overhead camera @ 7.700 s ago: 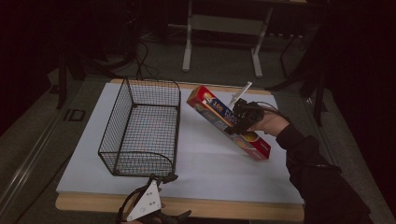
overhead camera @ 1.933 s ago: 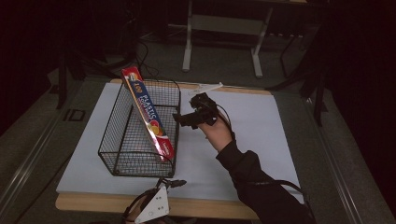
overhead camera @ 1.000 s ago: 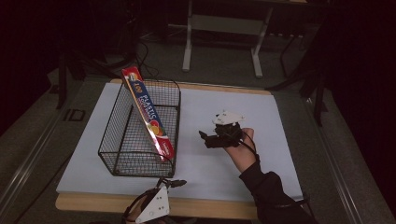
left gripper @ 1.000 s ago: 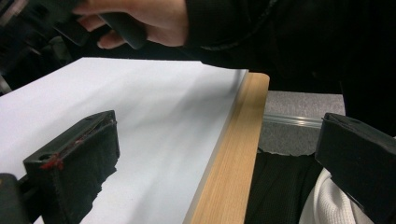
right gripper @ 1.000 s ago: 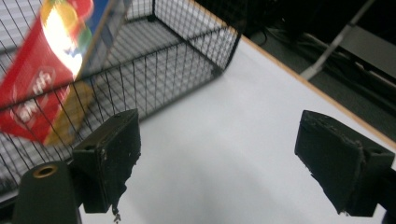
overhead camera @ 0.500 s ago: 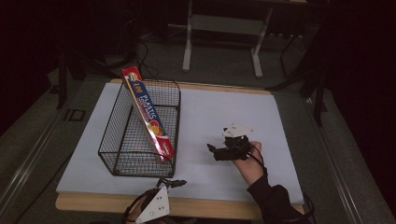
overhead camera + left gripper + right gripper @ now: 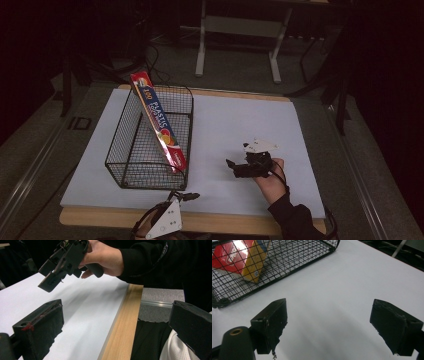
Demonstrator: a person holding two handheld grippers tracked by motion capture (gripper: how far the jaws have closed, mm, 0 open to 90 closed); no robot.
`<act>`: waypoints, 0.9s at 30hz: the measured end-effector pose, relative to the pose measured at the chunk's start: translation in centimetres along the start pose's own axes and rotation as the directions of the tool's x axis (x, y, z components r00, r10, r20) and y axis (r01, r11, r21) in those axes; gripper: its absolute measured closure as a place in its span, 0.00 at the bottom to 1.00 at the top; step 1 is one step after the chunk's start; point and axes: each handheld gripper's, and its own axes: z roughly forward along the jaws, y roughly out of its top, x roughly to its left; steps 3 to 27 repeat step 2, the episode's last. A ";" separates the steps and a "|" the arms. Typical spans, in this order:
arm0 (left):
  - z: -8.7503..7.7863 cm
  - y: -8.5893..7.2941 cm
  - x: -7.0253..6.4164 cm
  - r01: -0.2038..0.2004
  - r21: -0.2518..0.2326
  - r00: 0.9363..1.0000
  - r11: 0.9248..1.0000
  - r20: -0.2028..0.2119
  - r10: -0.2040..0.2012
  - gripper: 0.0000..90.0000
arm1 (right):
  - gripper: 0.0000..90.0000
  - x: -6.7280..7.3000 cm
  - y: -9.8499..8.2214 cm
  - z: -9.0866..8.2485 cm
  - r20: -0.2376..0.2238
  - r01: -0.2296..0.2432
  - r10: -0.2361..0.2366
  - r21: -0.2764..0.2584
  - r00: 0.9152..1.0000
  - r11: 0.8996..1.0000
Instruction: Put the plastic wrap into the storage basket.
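One black wire basket (image 7: 150, 145) | one long red plastic-wrap box (image 7: 158, 120) inside, leaning diagonally, top end over far-left rim | right gripper (image 7: 237, 167) jaws spread, empty | left gripper (image 7: 187, 196) jaws spread

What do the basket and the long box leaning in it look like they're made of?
The wire basket looks like thin metal wire with a black coating: an open see-through grid. The plastic wrap box seems to be glossy printed cardboard, with flat faces, sharp folded edges and a sheen.
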 end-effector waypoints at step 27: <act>0.0 0.0 0.0 0.003 0.004 1.000 1.000 0.001 -0.003 0.00 | 0.17 0.1 -0.1 0.1 -0.002 0.007 -0.007 -0.005 1.000 1.000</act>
